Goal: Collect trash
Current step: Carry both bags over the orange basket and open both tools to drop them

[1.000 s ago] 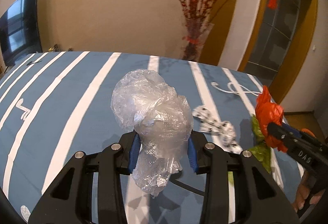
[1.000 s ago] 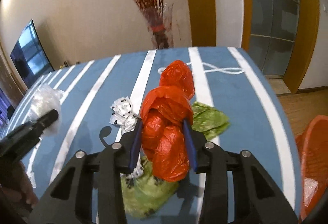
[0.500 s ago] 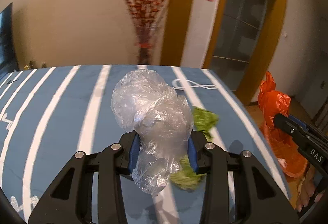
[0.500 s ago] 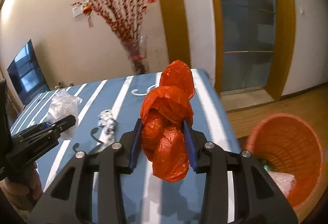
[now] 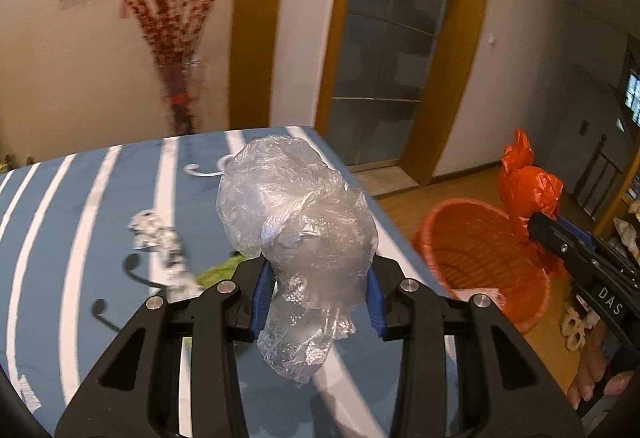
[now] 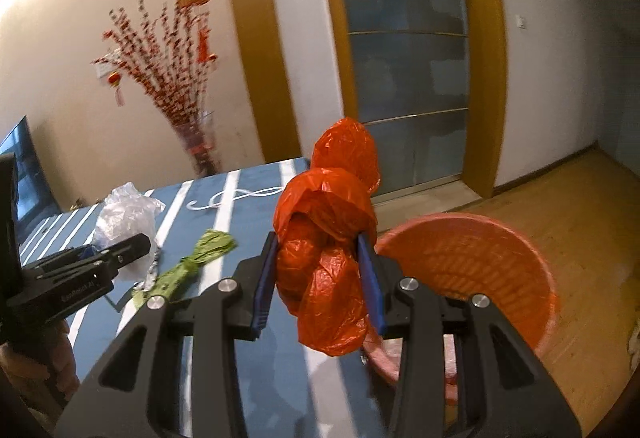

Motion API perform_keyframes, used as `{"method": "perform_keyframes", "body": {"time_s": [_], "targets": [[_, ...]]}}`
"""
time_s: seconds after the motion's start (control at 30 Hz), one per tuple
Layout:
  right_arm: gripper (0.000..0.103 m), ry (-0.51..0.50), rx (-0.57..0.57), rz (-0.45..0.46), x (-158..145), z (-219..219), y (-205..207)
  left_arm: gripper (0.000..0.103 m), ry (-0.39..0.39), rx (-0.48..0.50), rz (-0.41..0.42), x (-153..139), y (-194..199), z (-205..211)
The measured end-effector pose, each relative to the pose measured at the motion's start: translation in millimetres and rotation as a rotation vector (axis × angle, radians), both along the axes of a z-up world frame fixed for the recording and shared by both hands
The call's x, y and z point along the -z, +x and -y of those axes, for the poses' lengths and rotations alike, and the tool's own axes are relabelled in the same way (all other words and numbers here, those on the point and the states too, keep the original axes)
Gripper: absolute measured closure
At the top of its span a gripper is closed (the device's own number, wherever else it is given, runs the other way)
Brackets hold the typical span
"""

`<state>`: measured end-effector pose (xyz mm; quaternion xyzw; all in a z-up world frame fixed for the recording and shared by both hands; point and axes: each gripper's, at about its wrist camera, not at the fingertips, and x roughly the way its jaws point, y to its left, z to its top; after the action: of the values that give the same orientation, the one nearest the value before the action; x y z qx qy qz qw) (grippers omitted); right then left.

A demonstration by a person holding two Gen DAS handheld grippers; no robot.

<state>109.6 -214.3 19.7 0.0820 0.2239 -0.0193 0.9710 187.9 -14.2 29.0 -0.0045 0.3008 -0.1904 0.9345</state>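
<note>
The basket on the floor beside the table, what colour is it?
Orange. The basket shows best in the right wrist view.

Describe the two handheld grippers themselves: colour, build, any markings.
Both the left gripper and right gripper are matte black with triangular cut-outs, silver screw heads and blue finger pads. White lettering marks each body's side. No cables or sleeves show.

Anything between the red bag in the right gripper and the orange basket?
Nothing visible. The right gripper is clamped on the red bag, and the orange basket sits open-topped on the floor just past the table edge. The bag hangs near its rim, path clear.
</note>
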Motion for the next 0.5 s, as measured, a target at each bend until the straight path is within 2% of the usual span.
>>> {"method": "perform_keyframes", "body": {"time_s": [0.5], "targets": [[0.064,-0.009,0.161,0.022,9,68,-29,0.064,-0.021,0.167,-0.031,4,-12,99]]}}
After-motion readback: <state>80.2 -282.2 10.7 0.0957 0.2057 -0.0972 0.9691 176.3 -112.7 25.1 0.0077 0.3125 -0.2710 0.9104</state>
